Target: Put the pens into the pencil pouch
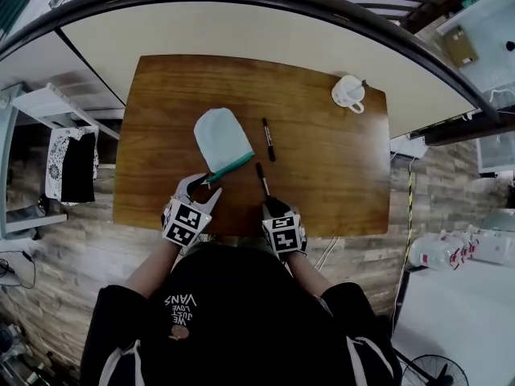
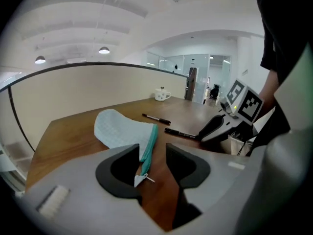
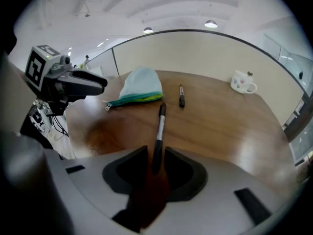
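Brown wooden table (image 1: 338, 175) seen from above, with a person leaning over its near edge and holding a gripper in each hand. A pale blue-green pouch (image 1: 221, 139) lies flat near the middle of the table, its teal zip edge facing the person.

The left gripper (image 1: 205, 188) rests at the pouch's near left corner. Its jaws stand apart, and the end of the zip (image 2: 146, 155) lies between them without being pinched.

The right gripper (image 1: 270, 203) is clamped on the near end of a black pen (image 1: 261, 178). That pen lies on the table just right of the pouch and points away from the person.

A second pen (image 1: 268, 139) lies loose on the wood a little farther back, beside the pouch's right side. Both pens are outside the pouch.

A white mug (image 1: 349, 93) stands at the far right corner, well apart from everything else.
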A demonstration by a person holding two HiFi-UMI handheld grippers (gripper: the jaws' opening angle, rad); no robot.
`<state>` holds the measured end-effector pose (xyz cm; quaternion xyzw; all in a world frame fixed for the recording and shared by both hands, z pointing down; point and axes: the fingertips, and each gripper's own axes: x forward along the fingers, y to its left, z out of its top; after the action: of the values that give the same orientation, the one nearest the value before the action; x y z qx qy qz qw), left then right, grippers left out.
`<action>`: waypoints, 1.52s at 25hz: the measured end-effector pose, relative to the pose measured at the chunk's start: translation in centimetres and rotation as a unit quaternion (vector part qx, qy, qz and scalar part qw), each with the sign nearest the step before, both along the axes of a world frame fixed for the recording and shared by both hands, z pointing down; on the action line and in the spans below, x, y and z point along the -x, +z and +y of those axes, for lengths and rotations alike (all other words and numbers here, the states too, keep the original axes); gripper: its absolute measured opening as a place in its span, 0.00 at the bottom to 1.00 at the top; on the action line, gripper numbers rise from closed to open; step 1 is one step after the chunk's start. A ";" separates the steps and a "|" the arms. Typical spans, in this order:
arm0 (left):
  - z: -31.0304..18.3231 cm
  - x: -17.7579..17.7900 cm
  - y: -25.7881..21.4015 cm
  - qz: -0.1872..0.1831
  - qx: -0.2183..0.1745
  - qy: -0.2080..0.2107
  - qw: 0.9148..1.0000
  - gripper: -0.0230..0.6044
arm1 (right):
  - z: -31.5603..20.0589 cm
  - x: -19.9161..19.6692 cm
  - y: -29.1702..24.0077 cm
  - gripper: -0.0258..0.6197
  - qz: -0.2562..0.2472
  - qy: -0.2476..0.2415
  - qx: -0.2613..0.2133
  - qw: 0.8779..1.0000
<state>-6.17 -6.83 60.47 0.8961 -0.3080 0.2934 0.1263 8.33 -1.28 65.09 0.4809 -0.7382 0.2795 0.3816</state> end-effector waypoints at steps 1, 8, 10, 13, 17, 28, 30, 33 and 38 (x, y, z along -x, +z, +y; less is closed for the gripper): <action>-0.1 -0.5 0.5 -0.010 -0.003 0.005 1.000 0.29 | -0.1 -0.1 0.1 0.21 -0.001 -0.004 -0.001 1.000; -1.9 -2.2 2.5 -0.074 -0.024 0.047 0.996 0.29 | -0.7 -0.2 -0.4 0.12 -0.012 -0.029 0.003 1.000; -2.2 -2.4 3.4 -0.096 -0.024 0.057 0.993 0.29 | -0.9 -0.2 -0.9 0.12 -0.022 -0.032 0.001 0.999; -2.4 -2.4 4.2 -0.120 -0.023 0.067 0.990 0.29 | -1.2 -0.2 -1.7 0.12 -0.030 -0.036 -0.003 0.999; -2.9 -2.6 5.0 -0.136 -0.018 0.066 0.988 0.29 | -1.4 0.0 -2.3 0.12 -0.039 -0.040 -0.007 0.998; -4.2 -2.2 3.2 -0.071 0.002 0.004 0.997 0.11 | -0.8 1.1 -3.2 0.12 -0.036 -0.093 -0.018 0.995; -4.4 -2.3 2.4 -0.063 -0.004 0.003 0.998 0.11 | -1.0 1.5 -3.5 0.12 -0.037 -0.102 -0.020 0.994; -4.2 -2.6 1.4 -0.058 -0.014 0.010 0.998 0.11 | -1.2 1.9 -3.8 0.12 -0.038 -0.111 -0.017 0.993; -3.6 -3.5 0.0 -0.046 -0.030 0.033 0.998 0.11 | -2.3 2.6 -4.2 0.12 -0.038 -0.122 -0.018 0.992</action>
<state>-2.70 -10.47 60.45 0.8949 -0.2922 0.3287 0.0756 5.72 -3.60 60.92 0.3835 -0.8102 0.2355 0.3755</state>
